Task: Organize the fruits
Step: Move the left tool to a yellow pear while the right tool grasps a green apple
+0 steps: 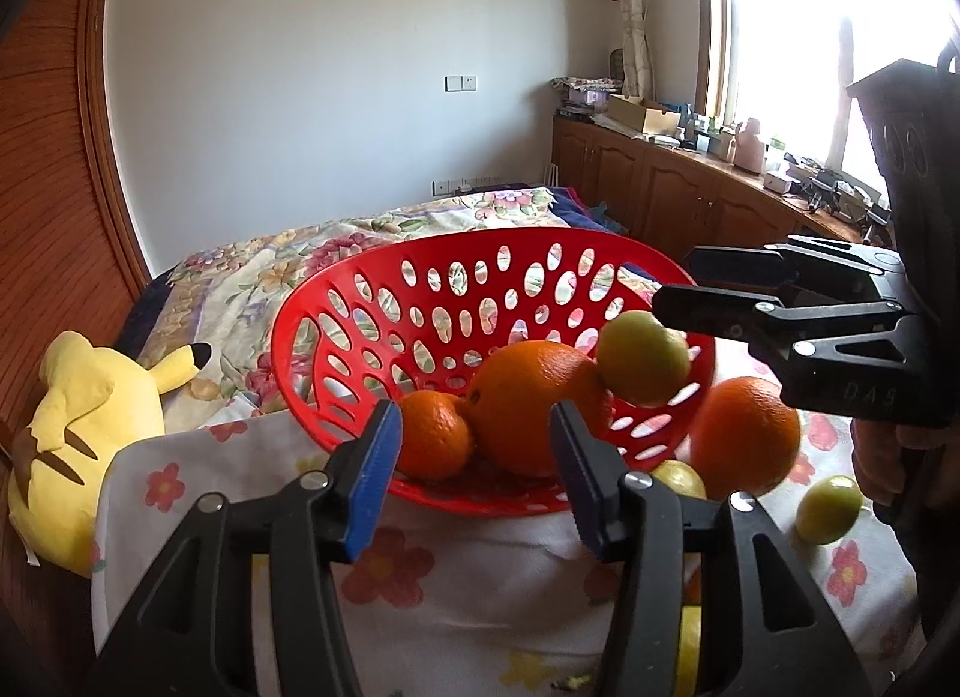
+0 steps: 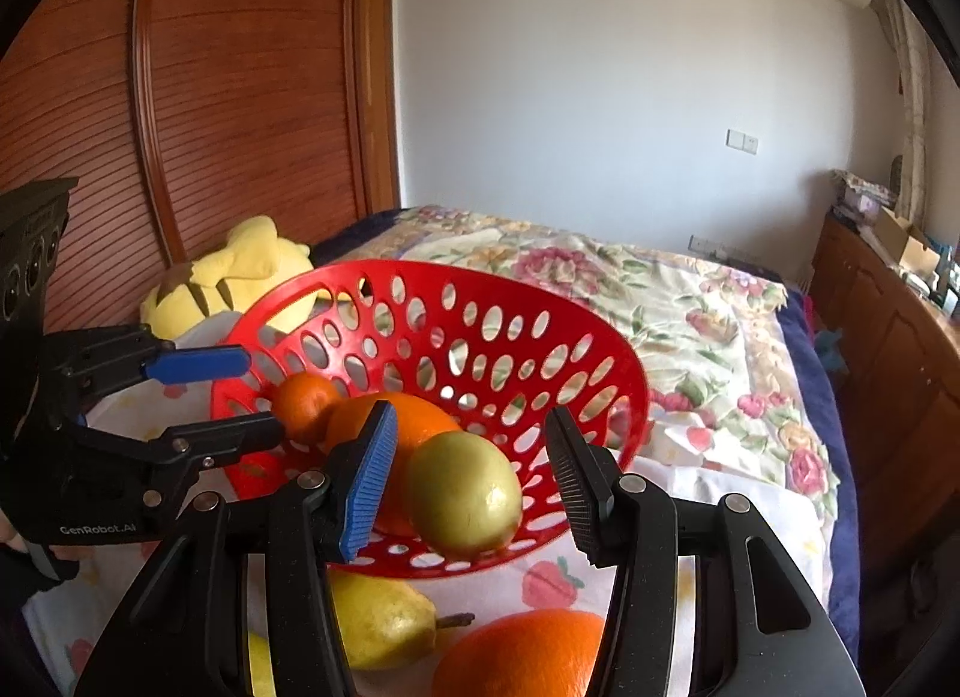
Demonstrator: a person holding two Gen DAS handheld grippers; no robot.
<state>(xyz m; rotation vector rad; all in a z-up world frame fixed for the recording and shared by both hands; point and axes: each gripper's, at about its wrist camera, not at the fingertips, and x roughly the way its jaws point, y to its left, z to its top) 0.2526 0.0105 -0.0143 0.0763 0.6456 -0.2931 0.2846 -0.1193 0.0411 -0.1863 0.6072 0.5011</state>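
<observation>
A red perforated basket (image 1: 384,301) (image 2: 540,337) sits on a floral cloth and holds a large orange (image 1: 534,403) (image 2: 414,421) and a small orange (image 1: 432,433) (image 2: 303,403). A yellow-green round fruit (image 1: 642,358) (image 2: 462,493) is in mid-air over the basket's near rim, between my open right gripper's (image 2: 471,457) (image 1: 672,289) fingers, touching neither pad. My left gripper (image 1: 477,445) (image 2: 246,397) is open and empty at the basket's near edge. Outside the basket lie another orange (image 1: 744,433) (image 2: 528,655), a pear (image 2: 378,619) and a small green fruit (image 1: 831,508).
A yellow plush toy (image 1: 78,439) (image 2: 240,271) lies left of the basket by a wooden wardrobe (image 2: 180,96). A flowered bedspread (image 2: 660,301) stretches behind. Wooden cabinets (image 1: 690,193) line the right wall under the window.
</observation>
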